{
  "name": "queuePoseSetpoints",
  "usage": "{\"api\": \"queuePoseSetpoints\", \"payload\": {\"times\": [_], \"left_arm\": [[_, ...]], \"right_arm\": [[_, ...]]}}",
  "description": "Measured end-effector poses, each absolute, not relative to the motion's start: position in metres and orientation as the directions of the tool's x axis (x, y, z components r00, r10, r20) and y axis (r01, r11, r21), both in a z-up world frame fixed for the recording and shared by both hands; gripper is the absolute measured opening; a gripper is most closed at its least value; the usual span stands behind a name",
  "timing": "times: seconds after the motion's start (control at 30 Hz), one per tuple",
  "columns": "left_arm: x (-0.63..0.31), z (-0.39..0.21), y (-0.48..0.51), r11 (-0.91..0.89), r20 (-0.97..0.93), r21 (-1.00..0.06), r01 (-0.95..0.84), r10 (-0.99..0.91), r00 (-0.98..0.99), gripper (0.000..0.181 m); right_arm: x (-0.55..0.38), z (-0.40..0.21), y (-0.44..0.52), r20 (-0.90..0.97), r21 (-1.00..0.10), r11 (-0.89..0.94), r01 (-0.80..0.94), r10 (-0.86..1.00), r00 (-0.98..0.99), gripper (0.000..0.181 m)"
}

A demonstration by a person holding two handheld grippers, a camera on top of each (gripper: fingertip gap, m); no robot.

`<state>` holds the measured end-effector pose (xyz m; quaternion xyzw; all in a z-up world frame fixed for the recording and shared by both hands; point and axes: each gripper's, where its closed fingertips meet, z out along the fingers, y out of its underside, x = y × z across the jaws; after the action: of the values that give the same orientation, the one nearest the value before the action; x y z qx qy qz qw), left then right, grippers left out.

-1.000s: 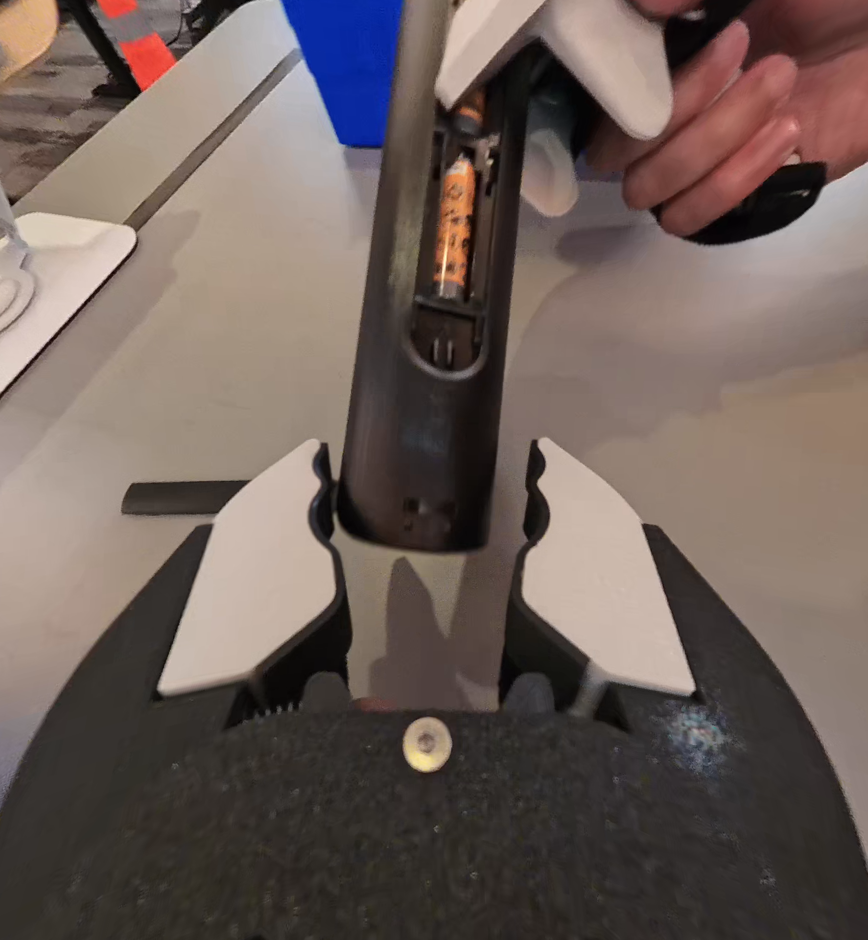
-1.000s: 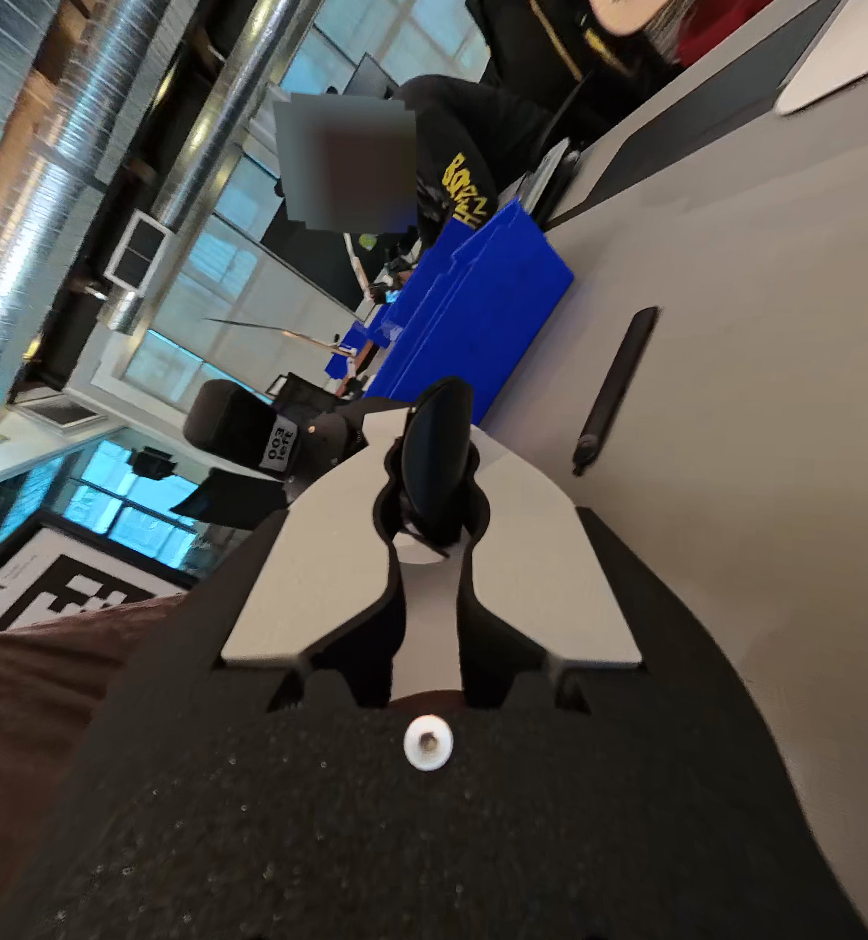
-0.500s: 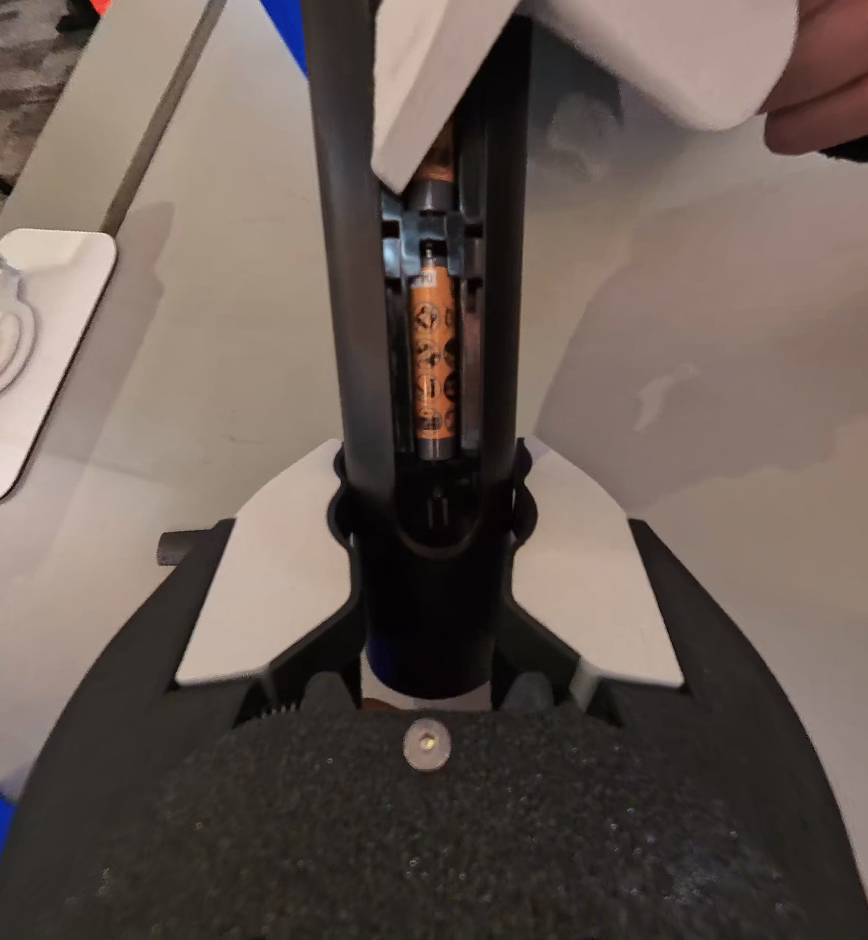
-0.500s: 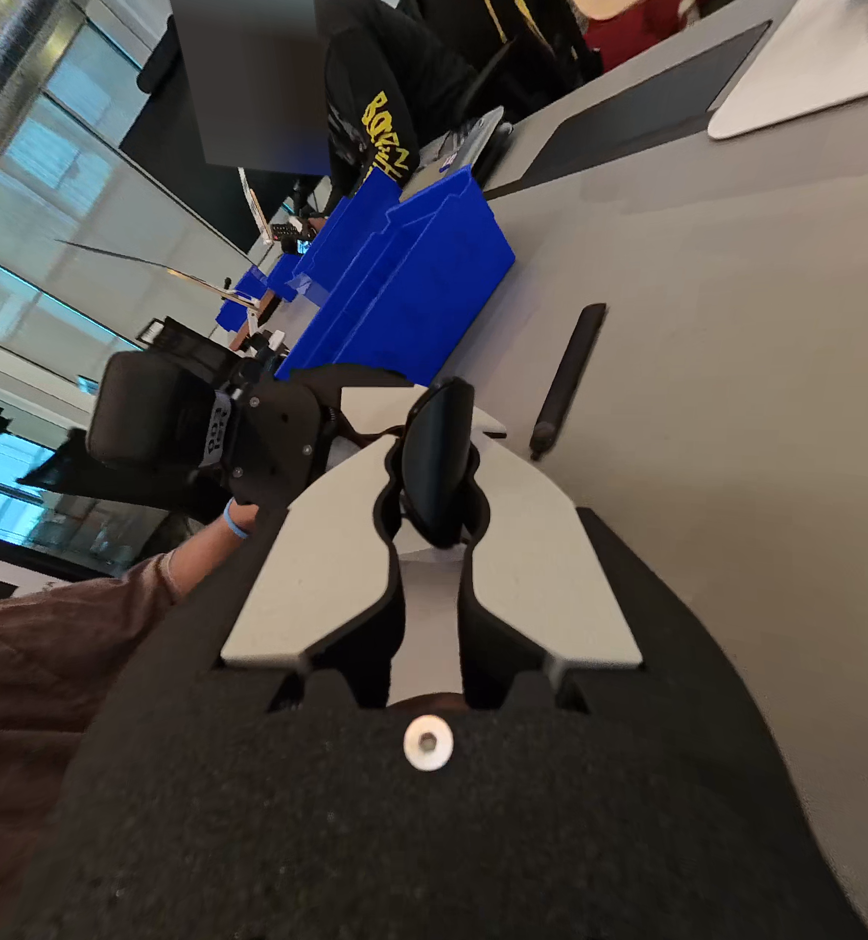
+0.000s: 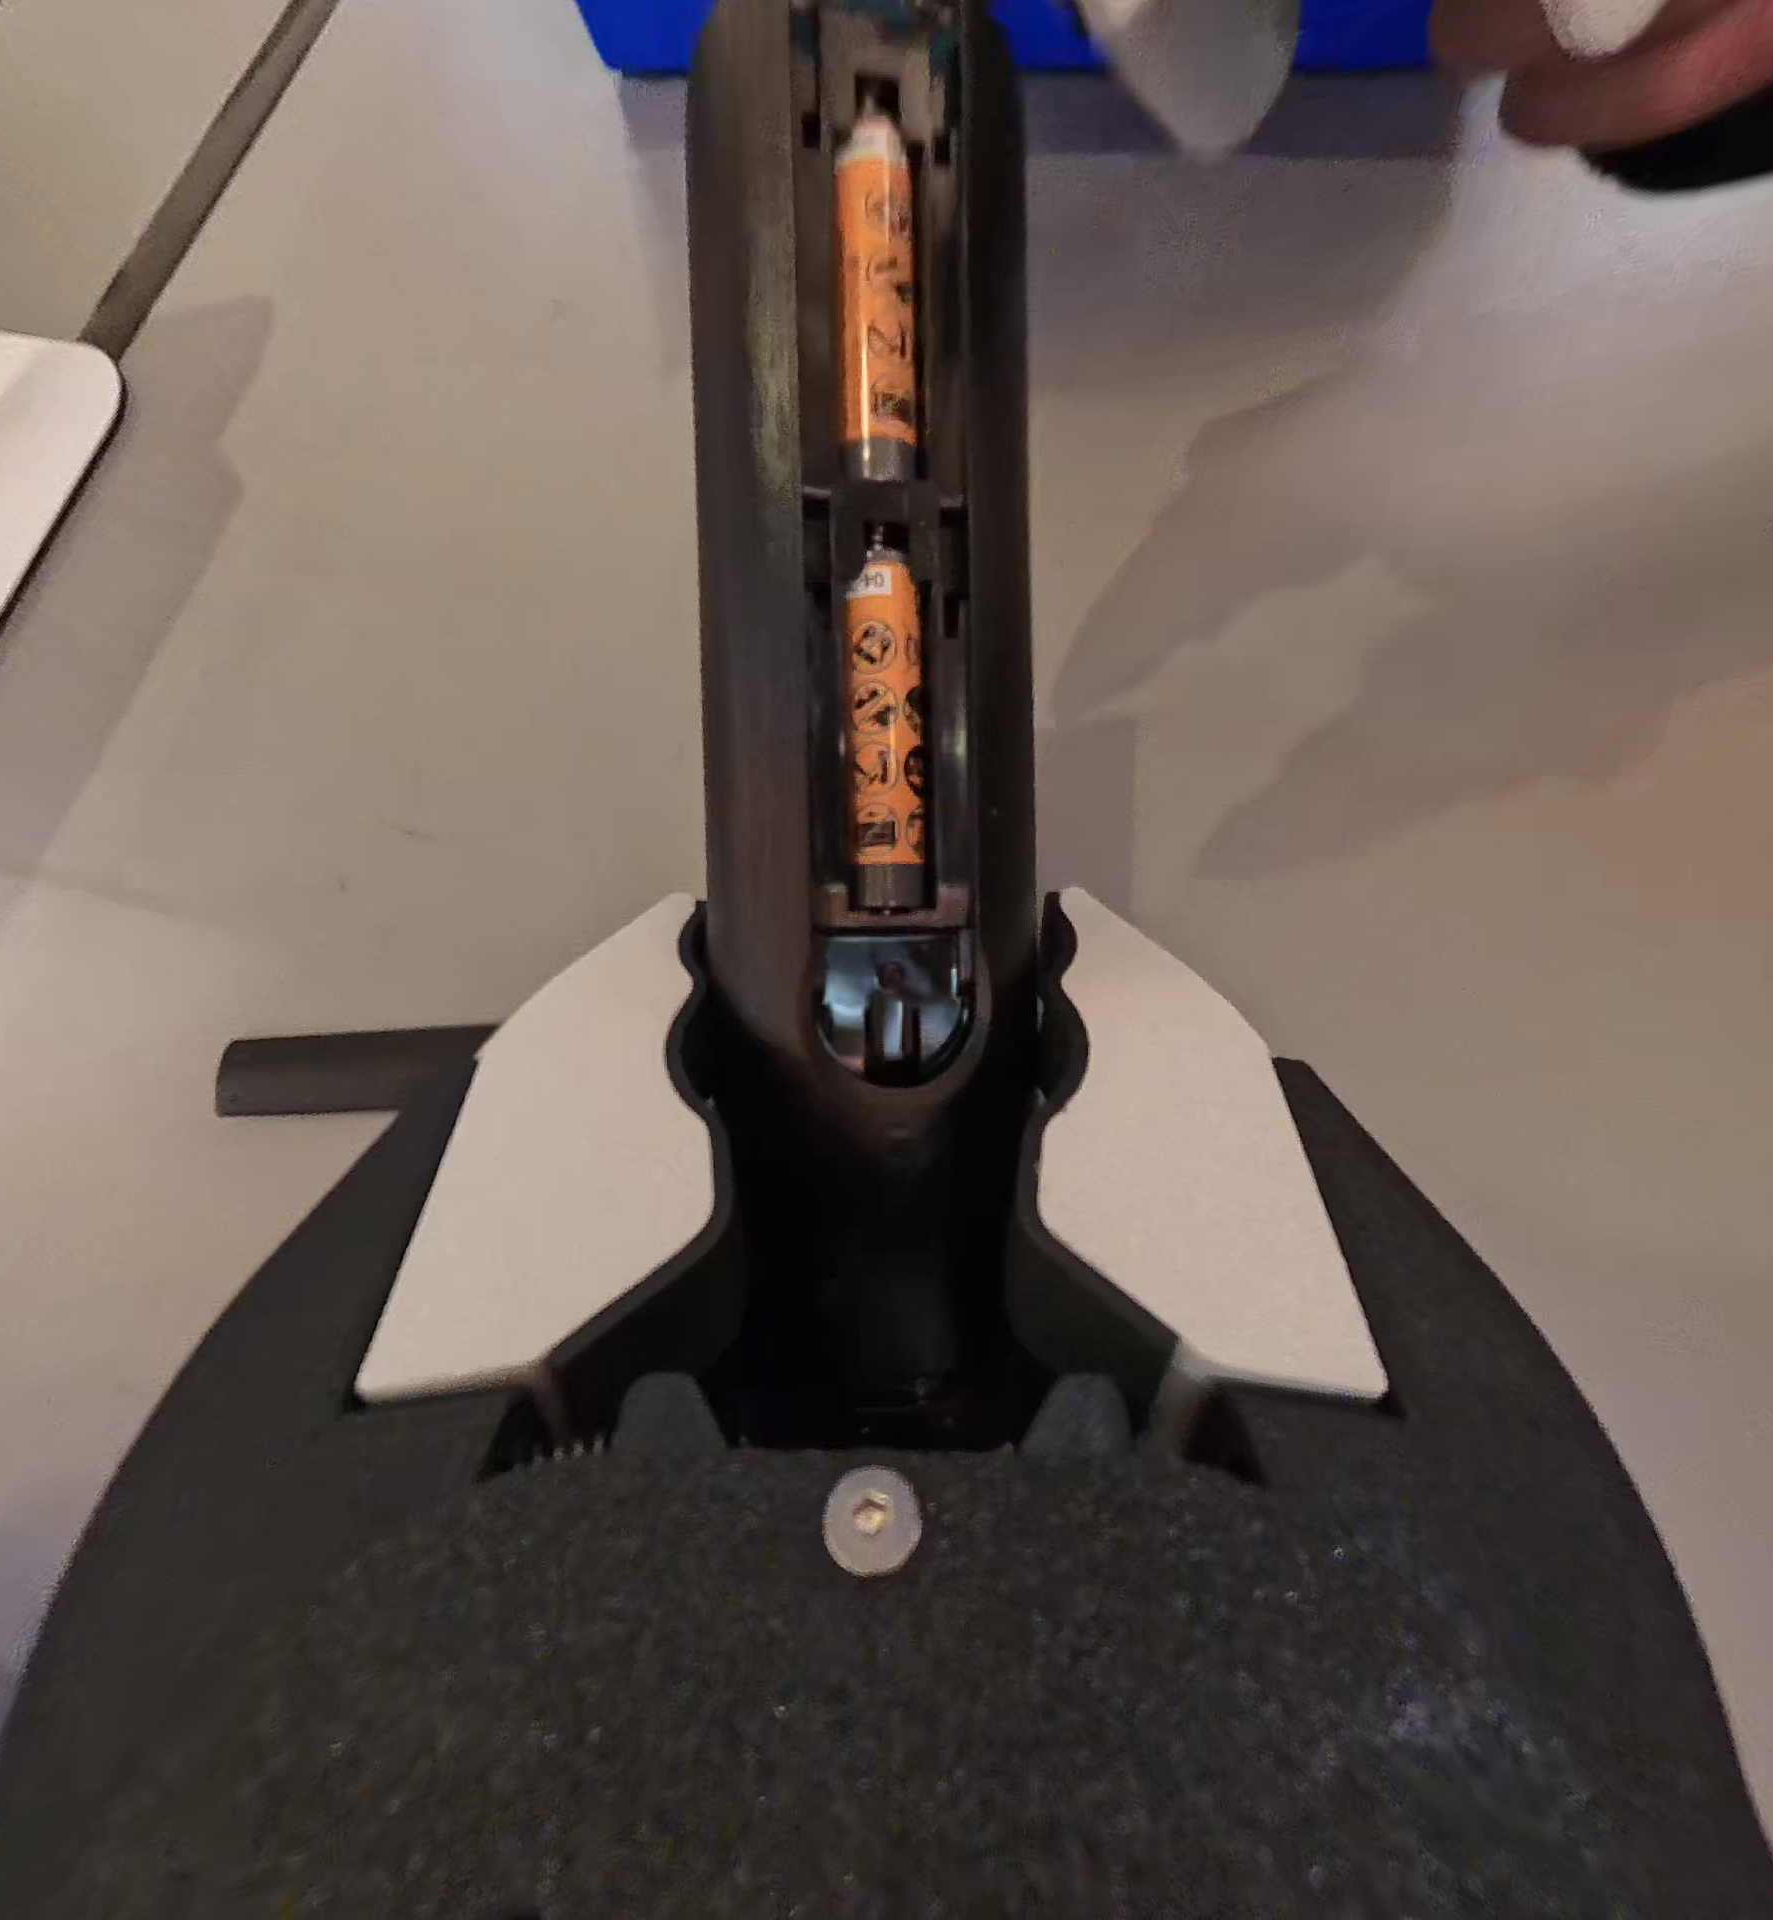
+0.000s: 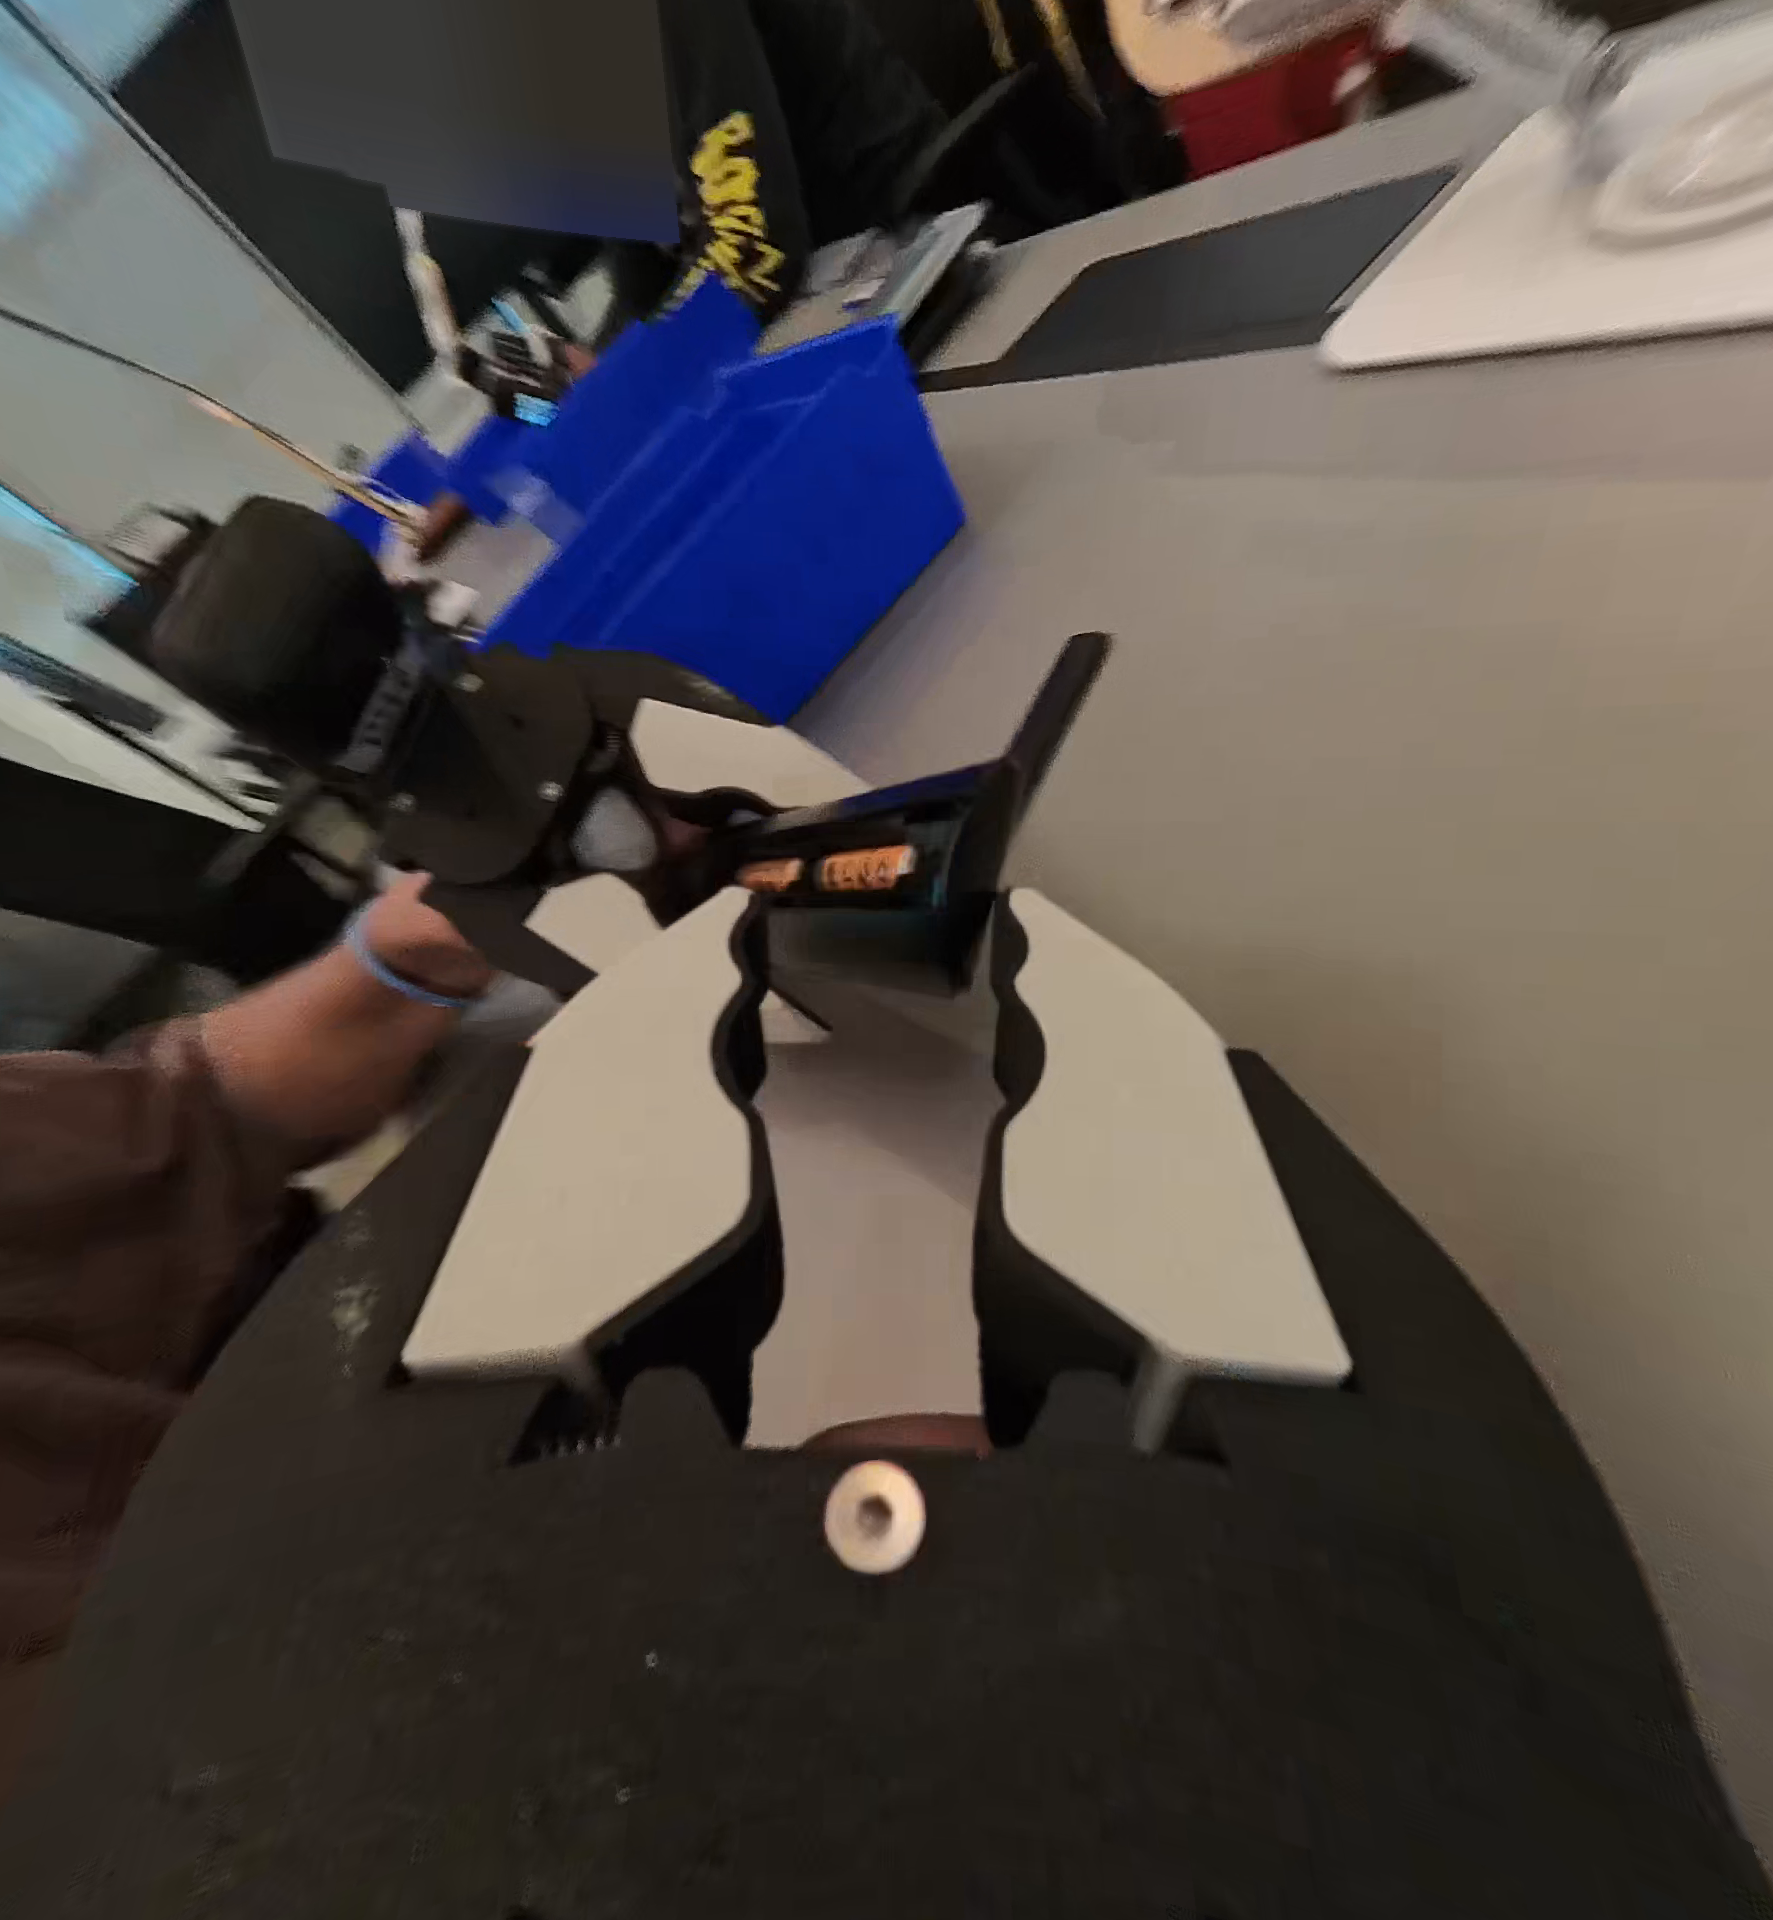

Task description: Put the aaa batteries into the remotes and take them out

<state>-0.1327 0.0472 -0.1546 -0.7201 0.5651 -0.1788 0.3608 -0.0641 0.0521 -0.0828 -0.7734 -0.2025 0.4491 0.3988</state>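
Two batteries (image 5: 882, 727) sit in the remote (image 5: 757, 520), clamped between left fingers (image 5: 591, 1143).

Soft indoor light, motion blur, fisheye edges

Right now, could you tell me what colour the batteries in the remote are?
The batteries are orange with dark ends and black symbols, clearest in the left wrist view.

Only round black pictograms show on the orange battery (image 5: 884, 743).
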Motion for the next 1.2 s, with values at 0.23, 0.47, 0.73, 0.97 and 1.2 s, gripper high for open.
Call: {"api": "queuePoseSetpoints", "payload": {"times": [0.23, 0.47, 0.73, 0.97, 1.2], "left_arm": [[-0.139, -0.16, 0.038, -0.082, -0.158, -0.725, -0.683, -0.947, 0.281, 0.059], [-0.135, -0.167, 0.034, -0.047, -0.2, -0.712, -0.701, -0.943, 0.266, 0.059], [-0.135, -0.171, 0.034, -0.024, -0.234, -0.694, -0.72, -0.938, 0.257, 0.059], [-0.136, -0.161, 0.033, -0.019, -0.221, -0.722, -0.692, -0.941, 0.256, 0.05], [-0.135, -0.164, 0.033, -0.011, -0.215, -0.73, -0.683, -0.945, 0.245, 0.051]], "right_arm": [[-0.052, -0.106, 0.061, -0.4, -0.814, -0.577, 0.063, 0.637, 0.659, 0.036], [-0.061, -0.112, 0.052, -0.664, -0.68, -0.731, -0.056, 0.58, 0.472, 0.023], [-0.061, -0.117, 0.049, -0.621, -0.695, -0.719, -0.002, 0.599, 0.505, 0.015], [-0.061, -0.125, 0.049, -0.604, -0.703, -0.712, -0.003, 0.594, 0.531, 0.015], [-0.061, -0.126, 0.049, -0.695, -0.649, -0.757, -0.071, 0.553, 0.459, 0.014]]}}
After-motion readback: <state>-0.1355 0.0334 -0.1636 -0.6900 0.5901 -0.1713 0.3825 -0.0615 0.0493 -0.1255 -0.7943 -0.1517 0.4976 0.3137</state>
